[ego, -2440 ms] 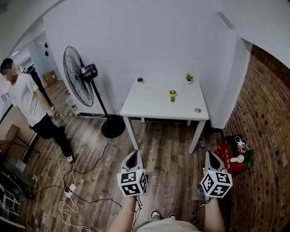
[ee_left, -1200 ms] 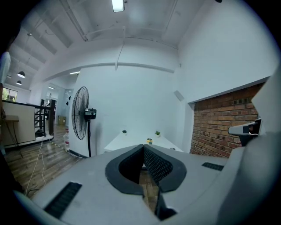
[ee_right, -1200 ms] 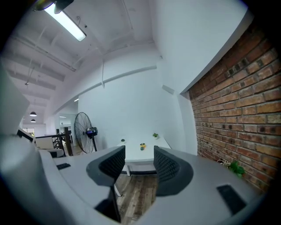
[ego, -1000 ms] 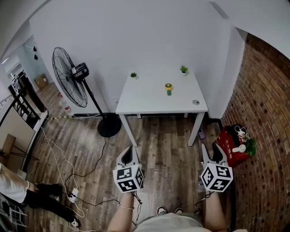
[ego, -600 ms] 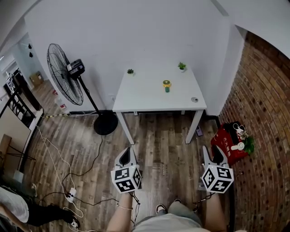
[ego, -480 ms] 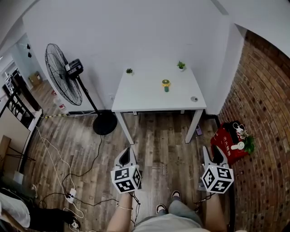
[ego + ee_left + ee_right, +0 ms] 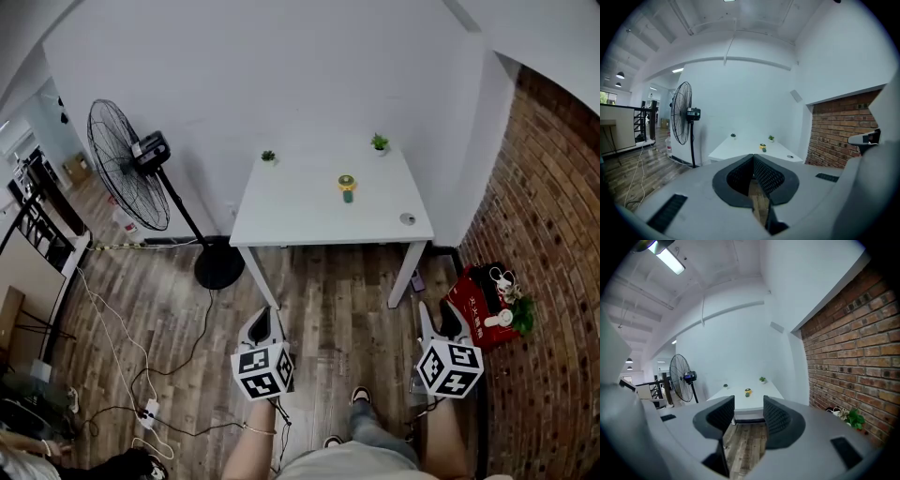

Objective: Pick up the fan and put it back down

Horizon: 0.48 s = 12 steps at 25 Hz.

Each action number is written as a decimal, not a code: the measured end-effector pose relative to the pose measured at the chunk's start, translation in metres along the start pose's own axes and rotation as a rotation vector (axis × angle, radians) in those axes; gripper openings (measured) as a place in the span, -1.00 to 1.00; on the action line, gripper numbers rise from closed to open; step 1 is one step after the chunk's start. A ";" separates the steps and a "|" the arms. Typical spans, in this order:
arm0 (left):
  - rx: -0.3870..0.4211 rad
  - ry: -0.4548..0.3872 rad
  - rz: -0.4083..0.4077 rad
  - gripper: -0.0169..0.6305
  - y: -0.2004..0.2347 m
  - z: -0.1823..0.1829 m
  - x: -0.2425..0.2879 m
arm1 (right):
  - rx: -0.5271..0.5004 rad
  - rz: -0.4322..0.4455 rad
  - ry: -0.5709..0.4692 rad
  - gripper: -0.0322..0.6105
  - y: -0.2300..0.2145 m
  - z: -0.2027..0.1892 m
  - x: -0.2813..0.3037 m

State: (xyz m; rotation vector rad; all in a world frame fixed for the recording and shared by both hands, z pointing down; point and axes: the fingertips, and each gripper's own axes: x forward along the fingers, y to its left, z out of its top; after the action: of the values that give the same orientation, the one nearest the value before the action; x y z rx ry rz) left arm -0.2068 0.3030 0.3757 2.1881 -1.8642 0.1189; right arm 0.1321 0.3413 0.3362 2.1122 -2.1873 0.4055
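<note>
L tongs (image 7: 270,321) shut, empty; R tongs (image 7: 438,317) open, empty; both pointing fwd.

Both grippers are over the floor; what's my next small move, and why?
Probably step toward the white table, right gripper leading: its jaws stand apart, and the small yellow-green fan lies far ahead, lined up between them. The left gripper is shut.

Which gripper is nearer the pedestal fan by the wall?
Left. The left gripper hangs just right of the pedestal fan; the right gripper is much farther right.
</note>
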 end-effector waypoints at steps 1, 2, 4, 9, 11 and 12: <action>-0.001 -0.004 0.005 -0.91 0.000 0.004 0.008 | 0.000 0.007 -0.002 -0.30 -0.001 0.004 0.009; -0.003 -0.007 0.010 -0.91 -0.001 0.008 0.017 | -0.001 0.013 -0.003 -0.30 -0.003 0.008 0.018; -0.006 -0.013 0.020 -0.91 -0.003 0.015 0.034 | -0.001 0.024 -0.002 -0.30 -0.008 0.015 0.037; -0.003 -0.011 0.035 -0.91 -0.016 0.029 0.078 | 0.009 0.035 0.001 -0.30 -0.029 0.033 0.083; 0.003 -0.009 0.040 -0.91 -0.020 0.033 0.095 | 0.015 0.039 -0.002 -0.30 -0.038 0.039 0.100; 0.006 -0.009 0.044 -0.91 -0.022 0.035 0.103 | 0.018 0.040 -0.001 -0.30 -0.042 0.041 0.108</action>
State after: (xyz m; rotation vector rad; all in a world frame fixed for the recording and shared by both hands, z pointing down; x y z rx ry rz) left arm -0.1712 0.1987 0.3623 2.1560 -1.9198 0.1231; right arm 0.1741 0.2255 0.3281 2.0817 -2.2377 0.4291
